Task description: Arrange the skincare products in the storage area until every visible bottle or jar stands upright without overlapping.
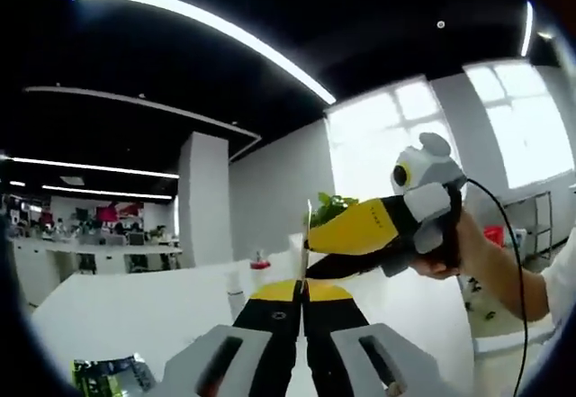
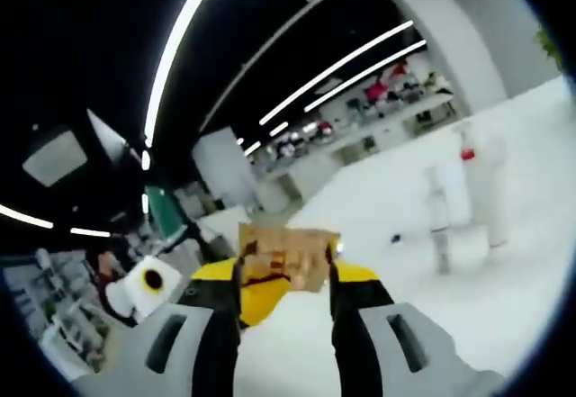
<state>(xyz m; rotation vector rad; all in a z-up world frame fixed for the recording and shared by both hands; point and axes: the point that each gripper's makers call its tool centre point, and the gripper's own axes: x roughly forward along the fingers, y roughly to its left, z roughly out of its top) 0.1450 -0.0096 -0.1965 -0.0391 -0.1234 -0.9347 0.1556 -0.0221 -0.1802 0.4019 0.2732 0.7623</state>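
A flat tan card with a reddish print [image 2: 286, 255] stands between the jaws of my right gripper [image 2: 286, 269], and its side edges meet both jaws. In the left gripper view the card [image 1: 309, 221] shows edge-on as a thin sliver rising from my left gripper [image 1: 302, 287], whose jaws are shut together at its lower end. A hand holds the right gripper [image 1: 326, 255], which comes in from the right. The left gripper's yellow jaws [image 2: 261, 302] show behind the card. White bottles stand upright on the white table: one with a red band [image 2: 486, 190], a slimmer one [image 2: 438, 212], and one with a red cap [image 1: 259, 273].
Both views point up and across an open office with ceiling light strips, desks and windows. The white table [image 1: 117, 316] stretches away below the grippers. A dark green packet [image 1: 108, 374] lies at its near left corner. A cable hangs from the right gripper.
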